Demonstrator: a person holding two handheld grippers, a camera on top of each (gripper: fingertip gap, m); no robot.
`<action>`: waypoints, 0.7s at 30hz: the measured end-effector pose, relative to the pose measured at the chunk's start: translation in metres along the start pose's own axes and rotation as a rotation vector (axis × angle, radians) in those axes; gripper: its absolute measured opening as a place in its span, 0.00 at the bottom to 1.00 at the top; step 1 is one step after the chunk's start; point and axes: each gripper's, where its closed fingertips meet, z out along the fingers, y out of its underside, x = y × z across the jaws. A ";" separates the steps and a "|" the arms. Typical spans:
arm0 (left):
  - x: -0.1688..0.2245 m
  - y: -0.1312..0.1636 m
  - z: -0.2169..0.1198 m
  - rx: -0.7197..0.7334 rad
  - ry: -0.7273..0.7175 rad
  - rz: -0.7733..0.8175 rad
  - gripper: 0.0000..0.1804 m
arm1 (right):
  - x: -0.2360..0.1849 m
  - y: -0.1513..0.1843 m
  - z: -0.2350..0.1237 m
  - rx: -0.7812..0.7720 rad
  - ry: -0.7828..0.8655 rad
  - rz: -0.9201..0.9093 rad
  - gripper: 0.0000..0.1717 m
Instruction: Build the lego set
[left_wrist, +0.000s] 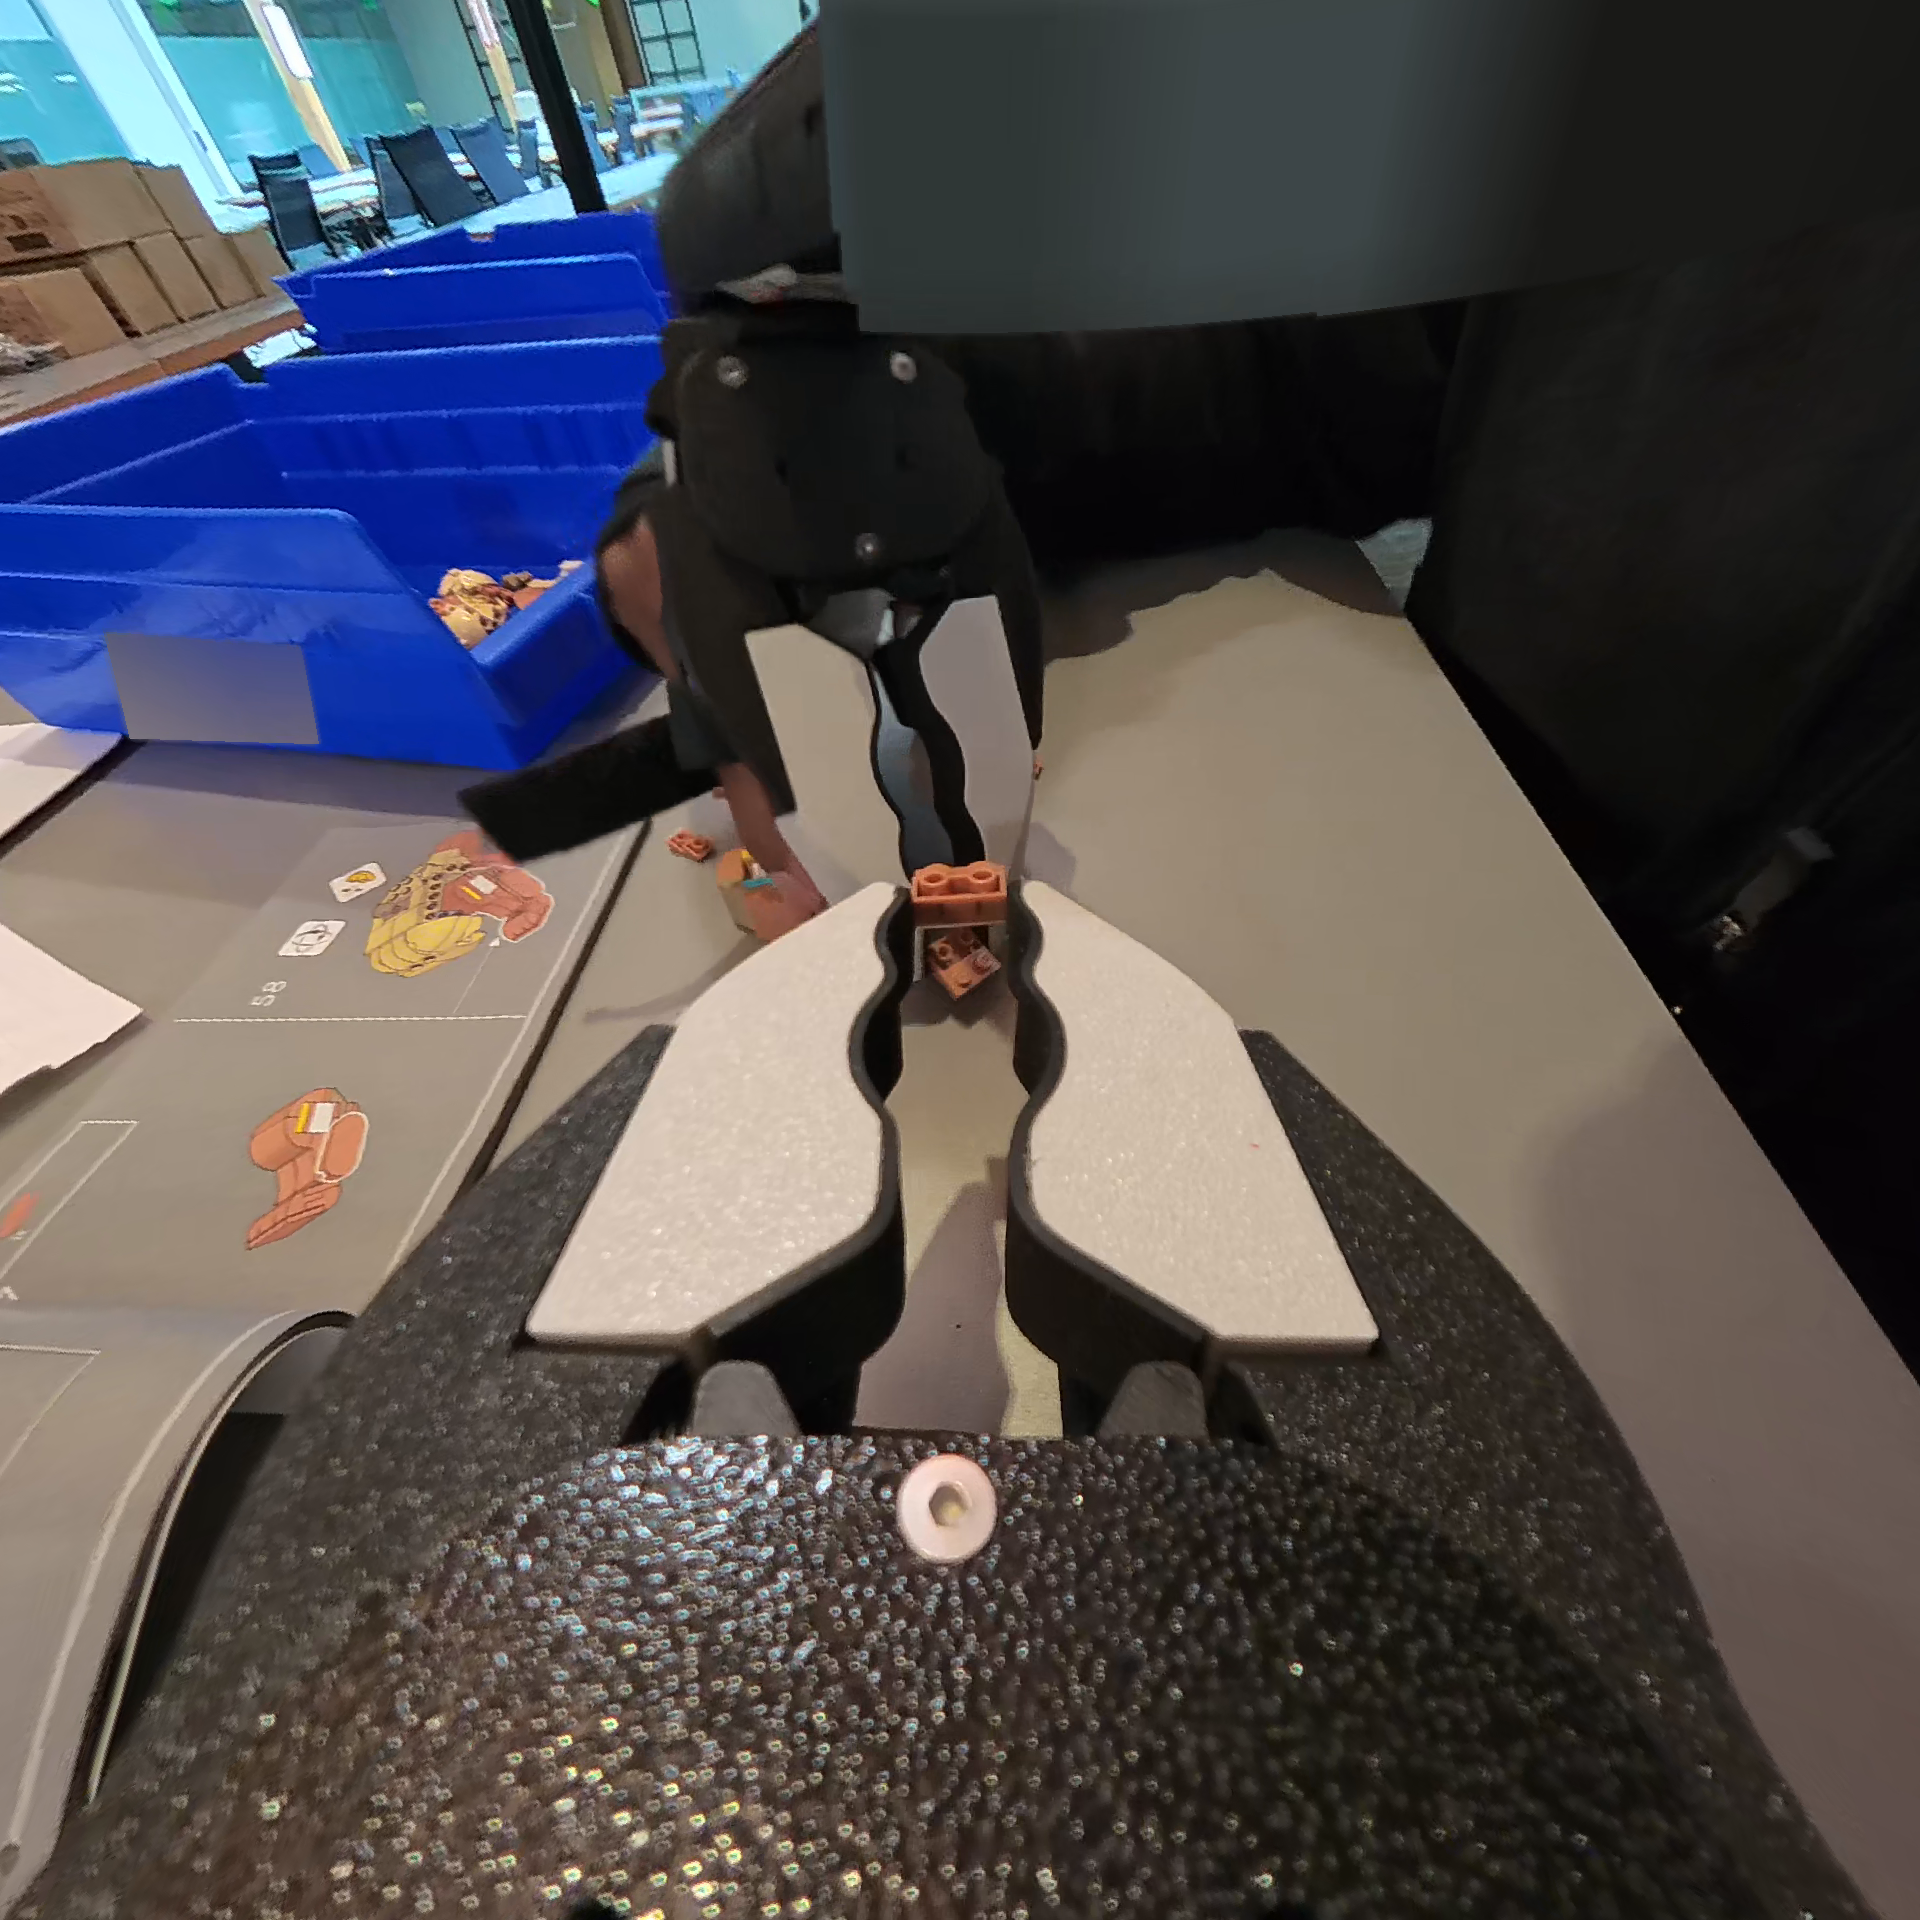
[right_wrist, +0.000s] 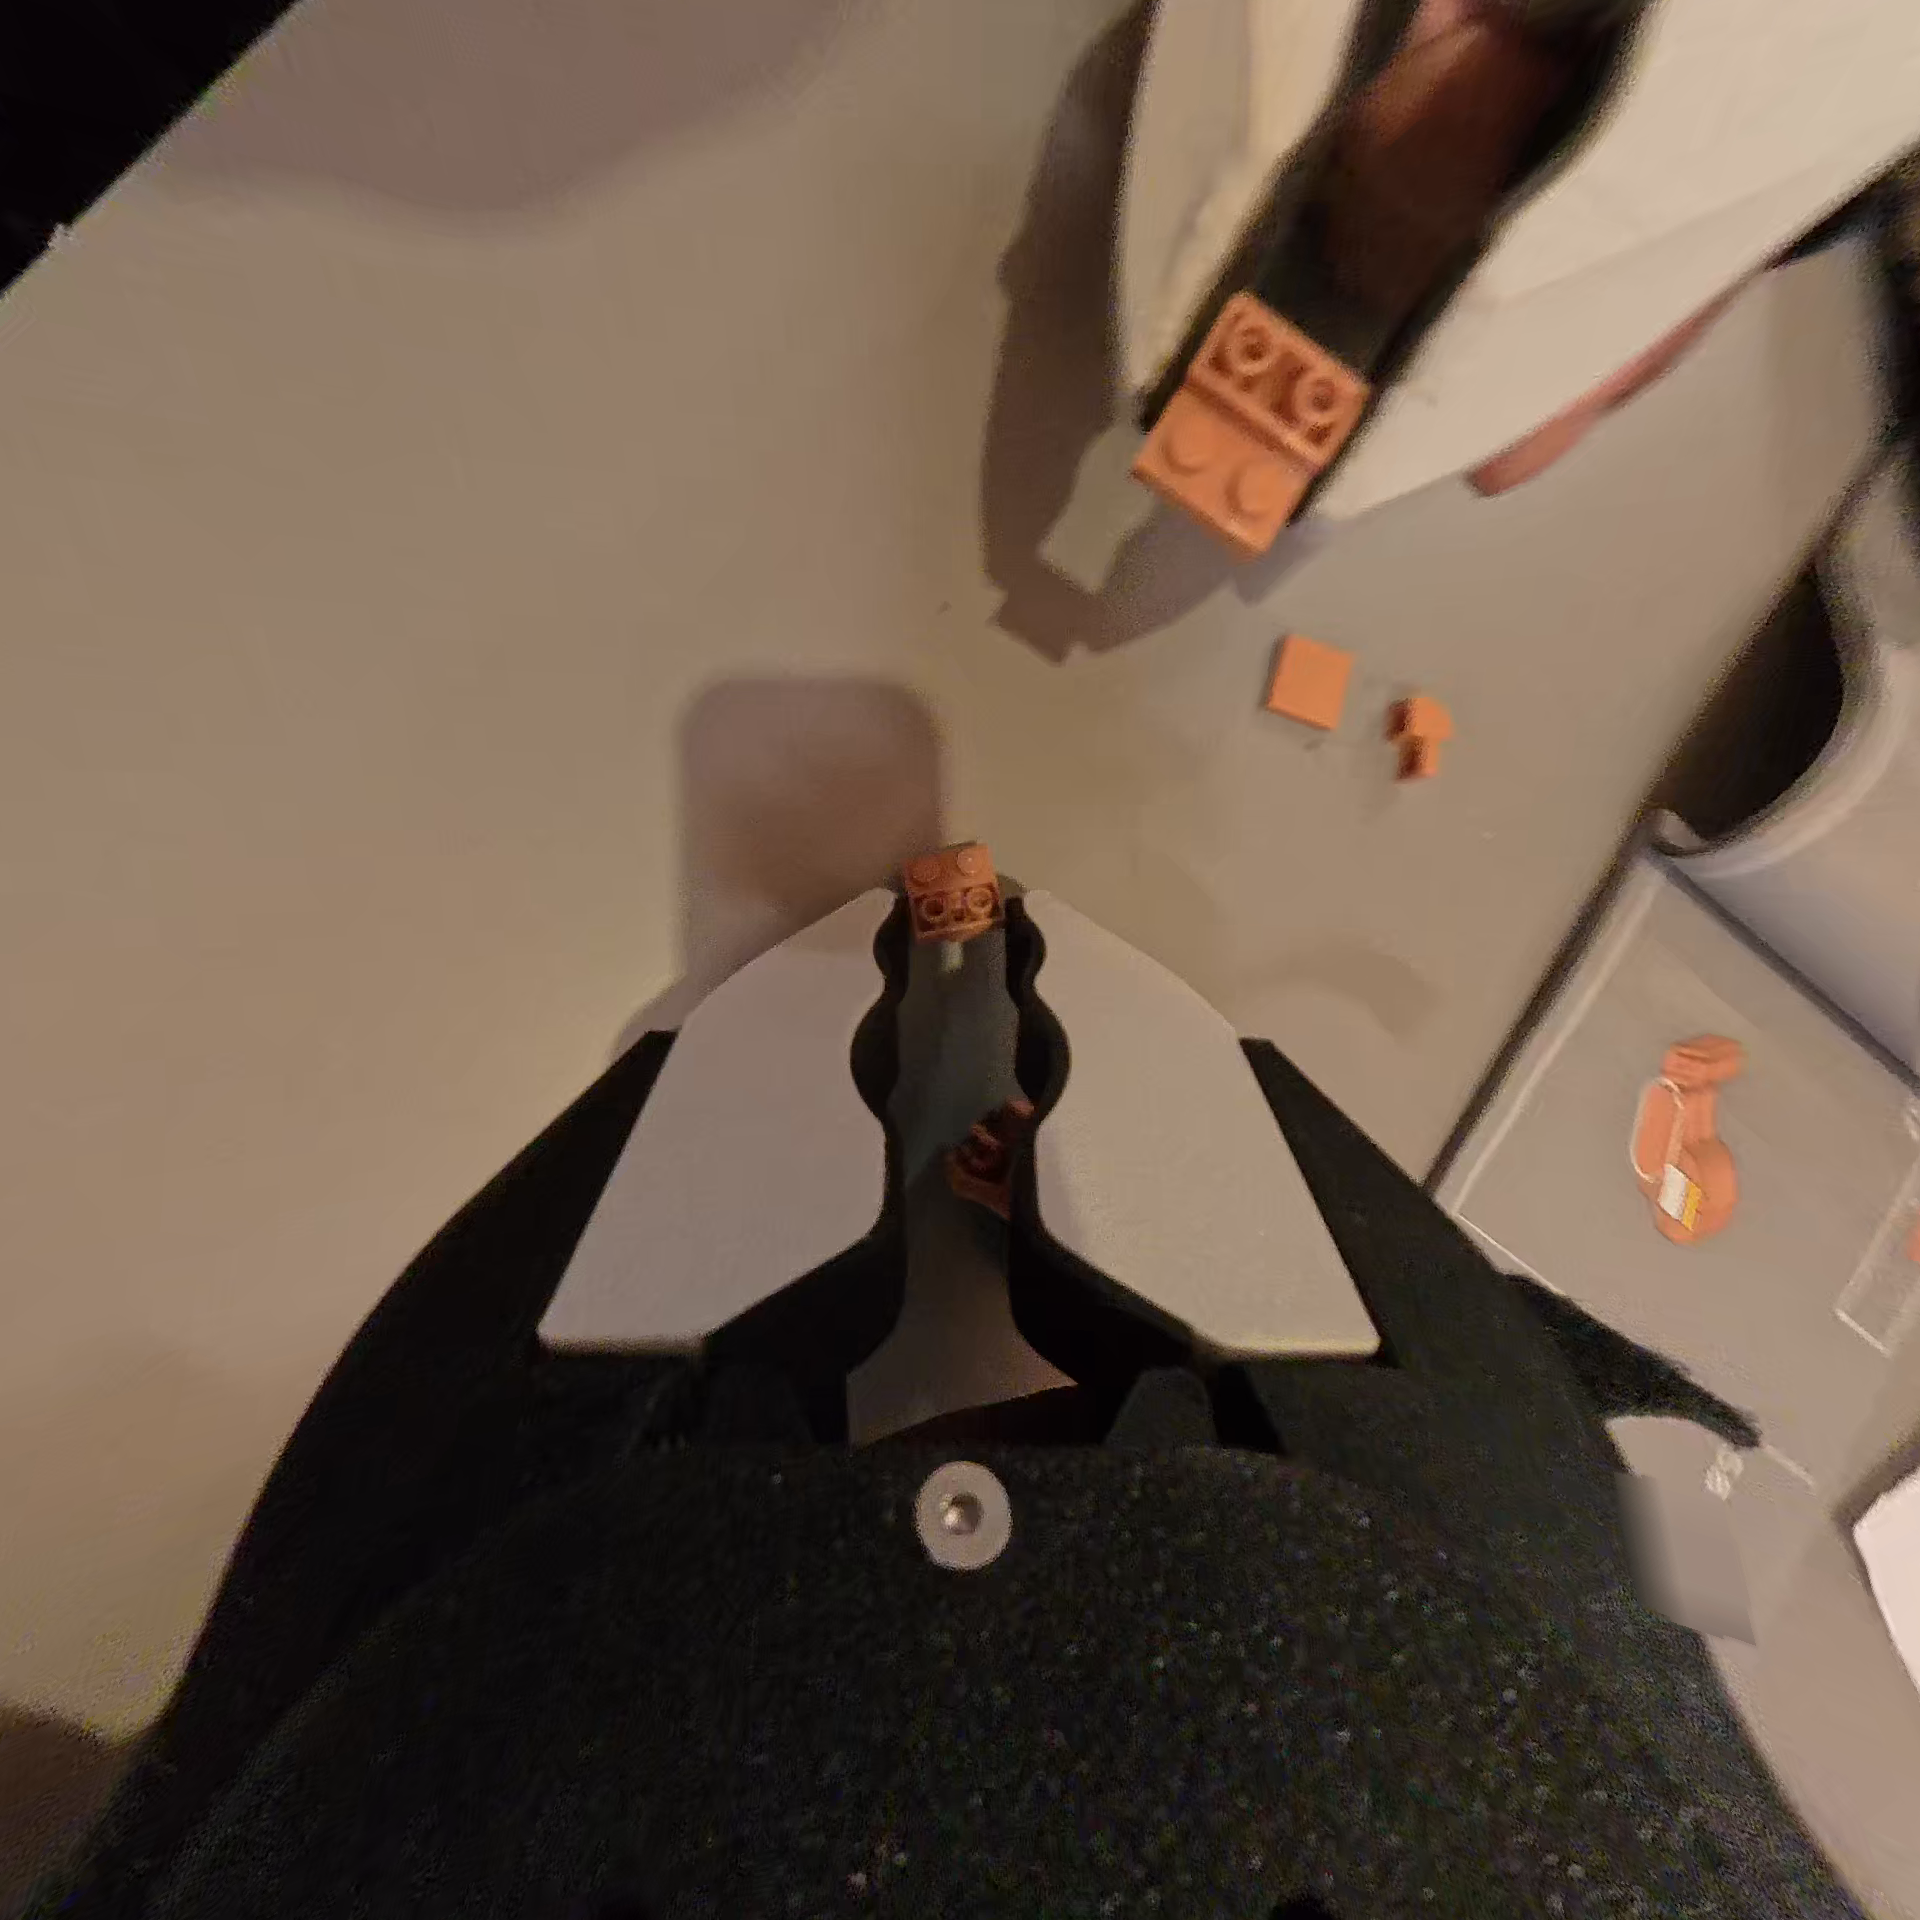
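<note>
Gripping: my left tool (left_wrist: 958, 902) clamps an orange brick (left_wrist: 958, 891) at its tips, above the counter (left_wrist: 1299, 831).
Right tool: my right tool (right_wrist: 956, 902) pinches a second orange brick (right_wrist: 951, 894) at its tips.
Nearby: tile (right_wrist: 1307, 677) and small piece (right_wrist: 1418, 732) lie on the counter, right of my right tool.
Far left: blue bins (left_wrist: 343, 582).
Left: booklet (left_wrist: 312, 1039).

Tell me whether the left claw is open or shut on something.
Shut on a brick. The left claw pinches a small brown two-stud brick between its fingertips, above the grey table.
</note>
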 end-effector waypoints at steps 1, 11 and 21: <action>-0.001 -0.001 -0.001 0.007 -0.007 -0.004 0.09 | 0.006 -0.004 -0.002 0.044 0.059 0.054 0.10; 0.000 -0.025 0.000 0.178 -0.025 -0.097 0.09 | 0.000 -0.058 -0.037 0.540 0.222 0.594 0.10; 0.027 -0.026 0.021 0.128 0.018 -0.019 0.09 | -0.016 -0.065 -0.047 0.511 0.349 0.553 0.10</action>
